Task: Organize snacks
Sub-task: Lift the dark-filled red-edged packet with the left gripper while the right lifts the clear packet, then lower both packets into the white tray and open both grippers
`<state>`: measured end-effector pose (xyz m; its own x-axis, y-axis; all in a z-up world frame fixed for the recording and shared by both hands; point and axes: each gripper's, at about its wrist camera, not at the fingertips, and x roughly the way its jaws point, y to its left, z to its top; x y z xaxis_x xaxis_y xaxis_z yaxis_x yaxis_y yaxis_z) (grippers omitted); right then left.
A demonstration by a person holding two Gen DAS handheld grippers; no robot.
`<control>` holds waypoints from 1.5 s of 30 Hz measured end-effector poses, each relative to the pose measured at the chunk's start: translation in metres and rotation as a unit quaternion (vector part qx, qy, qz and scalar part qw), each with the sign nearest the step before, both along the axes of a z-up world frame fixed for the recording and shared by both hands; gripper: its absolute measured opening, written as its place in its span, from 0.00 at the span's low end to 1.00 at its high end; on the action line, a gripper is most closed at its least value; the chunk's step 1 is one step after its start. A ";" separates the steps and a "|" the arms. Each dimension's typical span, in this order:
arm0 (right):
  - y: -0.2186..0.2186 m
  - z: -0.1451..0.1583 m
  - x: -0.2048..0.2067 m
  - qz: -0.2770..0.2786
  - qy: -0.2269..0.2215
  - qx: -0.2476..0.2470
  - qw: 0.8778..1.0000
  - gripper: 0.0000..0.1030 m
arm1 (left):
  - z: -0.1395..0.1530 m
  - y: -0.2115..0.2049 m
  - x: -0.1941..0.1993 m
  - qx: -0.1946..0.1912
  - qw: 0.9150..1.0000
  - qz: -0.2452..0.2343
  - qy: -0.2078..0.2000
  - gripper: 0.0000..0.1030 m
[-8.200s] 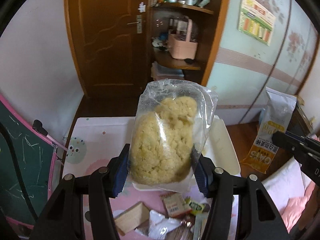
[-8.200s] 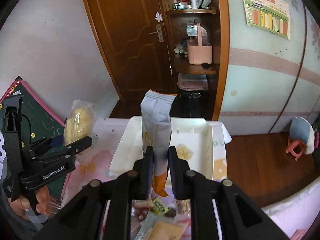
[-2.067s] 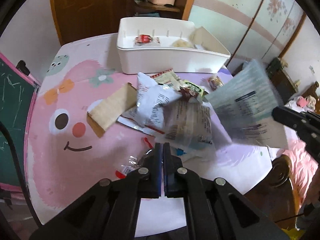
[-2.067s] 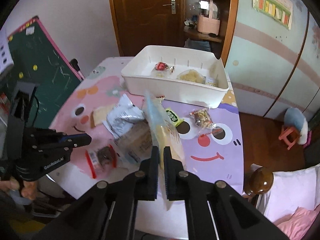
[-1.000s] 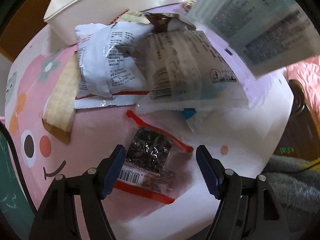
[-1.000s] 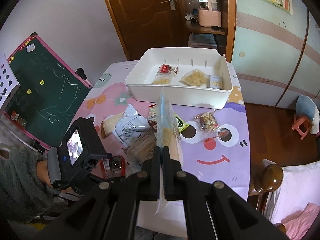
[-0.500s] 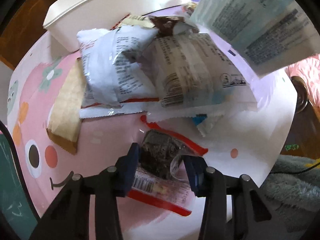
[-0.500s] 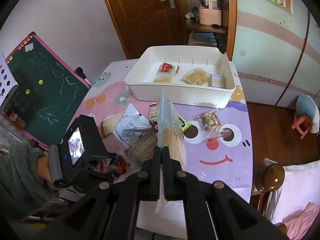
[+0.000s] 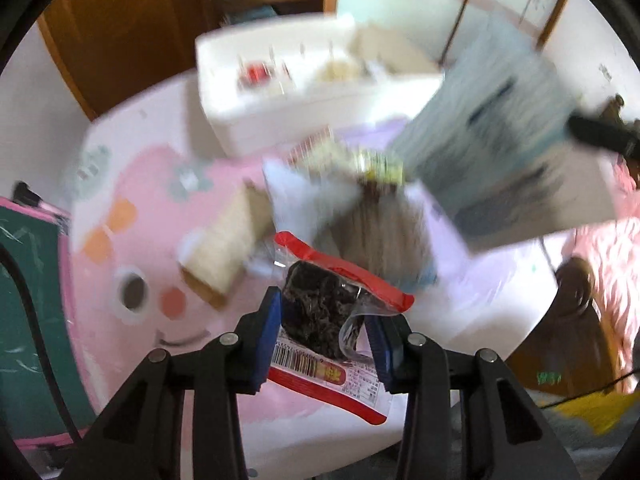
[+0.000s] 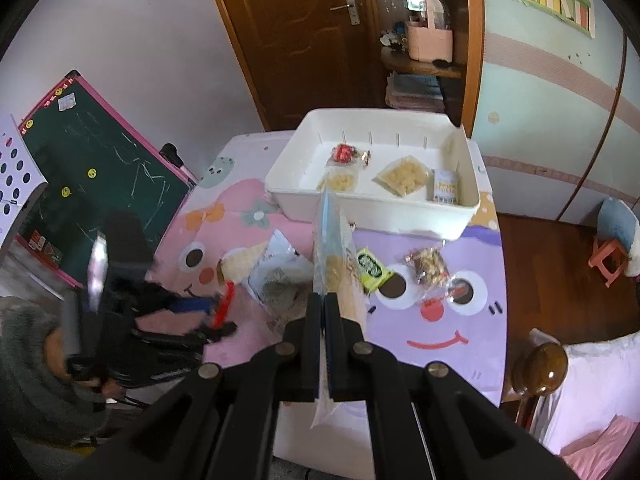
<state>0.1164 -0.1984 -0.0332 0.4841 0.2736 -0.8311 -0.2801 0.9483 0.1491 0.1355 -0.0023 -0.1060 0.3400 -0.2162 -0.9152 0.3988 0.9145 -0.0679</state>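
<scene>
Right wrist view is showing the white bin (image 10: 460, 216) waiting at the table's (image 10: 472, 344) far end, partly filled. The right gripper (image 10: 323, 308) is pinching a flat bag (image 10: 332, 240), the left gripper (image 9: 324, 322) is clamping a red-edged dark snack packet (image 9: 320, 304) clear of the table; both probably need carrying over the bin.

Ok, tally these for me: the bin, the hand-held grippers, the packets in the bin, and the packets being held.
Bin: 1
Hand-held grippers: 2 (left, right)
Packets in bin: 4 (red, yellow, clear bag, white)
Packets held: 2 (dark snack, big bag)
Total: 9
</scene>
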 end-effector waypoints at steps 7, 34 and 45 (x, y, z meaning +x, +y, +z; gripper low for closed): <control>0.007 0.044 0.027 0.015 -0.035 -0.001 0.999 0.01 | 0.091 -0.007 0.049 -0.028 0.997 0.058 -0.051 0.38; -0.019 0.050 0.223 -0.024 -0.076 -0.065 0.995 0.02 | 0.117 -0.073 0.233 -0.009 0.987 0.140 -0.084 0.39; -0.019 0.020 0.259 -0.028 -0.047 -0.073 0.996 0.03 | 0.087 -0.088 0.265 0.025 0.987 0.139 -0.083 0.44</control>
<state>0.3757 -0.2170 -0.0129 0.5719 0.1244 -0.8108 -0.2332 0.9723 -0.0153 0.4008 -0.0907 -0.0193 0.5264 -0.0490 -0.8488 0.1348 0.9905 0.0264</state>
